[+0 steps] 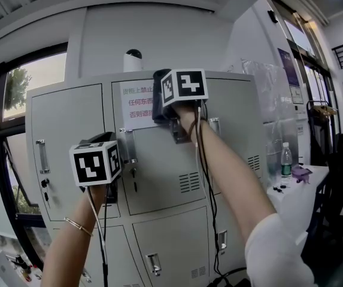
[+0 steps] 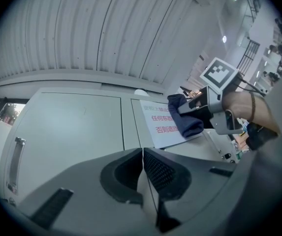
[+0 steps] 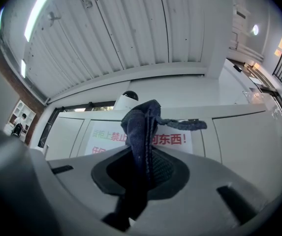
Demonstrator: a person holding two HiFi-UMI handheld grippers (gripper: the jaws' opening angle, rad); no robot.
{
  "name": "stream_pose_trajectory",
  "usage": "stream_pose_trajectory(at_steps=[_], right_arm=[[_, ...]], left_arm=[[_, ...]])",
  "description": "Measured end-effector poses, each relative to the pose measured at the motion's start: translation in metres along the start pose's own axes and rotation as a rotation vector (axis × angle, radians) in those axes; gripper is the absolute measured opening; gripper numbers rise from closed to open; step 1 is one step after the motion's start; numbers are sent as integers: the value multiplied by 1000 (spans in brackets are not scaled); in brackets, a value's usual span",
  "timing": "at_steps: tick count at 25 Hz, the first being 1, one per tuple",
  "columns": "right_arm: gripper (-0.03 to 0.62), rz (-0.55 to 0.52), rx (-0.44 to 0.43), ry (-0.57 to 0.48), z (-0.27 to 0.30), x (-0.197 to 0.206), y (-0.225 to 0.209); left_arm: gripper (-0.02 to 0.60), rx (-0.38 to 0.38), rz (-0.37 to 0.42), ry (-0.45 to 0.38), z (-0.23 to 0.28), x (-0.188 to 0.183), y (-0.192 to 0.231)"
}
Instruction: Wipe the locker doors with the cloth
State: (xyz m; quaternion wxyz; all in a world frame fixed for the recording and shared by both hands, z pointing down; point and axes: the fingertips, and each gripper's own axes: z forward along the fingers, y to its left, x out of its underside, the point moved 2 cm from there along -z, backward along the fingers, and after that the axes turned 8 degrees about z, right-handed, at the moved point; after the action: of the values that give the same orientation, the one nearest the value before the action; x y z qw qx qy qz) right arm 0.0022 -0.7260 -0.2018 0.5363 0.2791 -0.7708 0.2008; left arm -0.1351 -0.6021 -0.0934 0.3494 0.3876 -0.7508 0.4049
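Right hand-held gripper (image 3: pixel 143 149) is clenched on the cloth (image 3: pixel 140 126). It is a dark blue rag, pinched as a bunched fold running down between the jaws, with a loose tail flopping out to the right past the tips. The cloth is up high on the locker (image 1: pixel 159 178), at the top middle door (image 1: pixel 177 160), over the right part of the paper notice (image 1: pixel 136 103) with red and green print. It looks pressed against the door, but I can't confirm contact. Left hand-held gripper (image 2: pixel 142 155) has its jaws closed together with nothing between them, and it is held lower in front of the top left door (image 1: pixel 63 130), apart from the cloth. Handling guess: the cloth is light, soft and limp with no stiffness, so it drapes and only wipes where the jaws push it. It shouldn't slip much on the ribbed pads. The best hold is a thick bunch deep in the jaws, leaving a wad sticking out past the tips so fabric meets the metal rather than hard plastic. The loose tail could snag on a door handle (image 1: pixel 128 145) or lift the notice edge, and the paper is the fragile bit here. The doors themselves look rigid and smooth, so light pressure should do.
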Motion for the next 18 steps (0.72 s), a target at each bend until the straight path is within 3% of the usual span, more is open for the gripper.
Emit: stream_pose_trajectory(at_steps=[18], right_arm=[[46, 1, 189, -15, -29, -7, -114]], left_arm=[[12, 59, 20, -37, 26, -23, -58]])
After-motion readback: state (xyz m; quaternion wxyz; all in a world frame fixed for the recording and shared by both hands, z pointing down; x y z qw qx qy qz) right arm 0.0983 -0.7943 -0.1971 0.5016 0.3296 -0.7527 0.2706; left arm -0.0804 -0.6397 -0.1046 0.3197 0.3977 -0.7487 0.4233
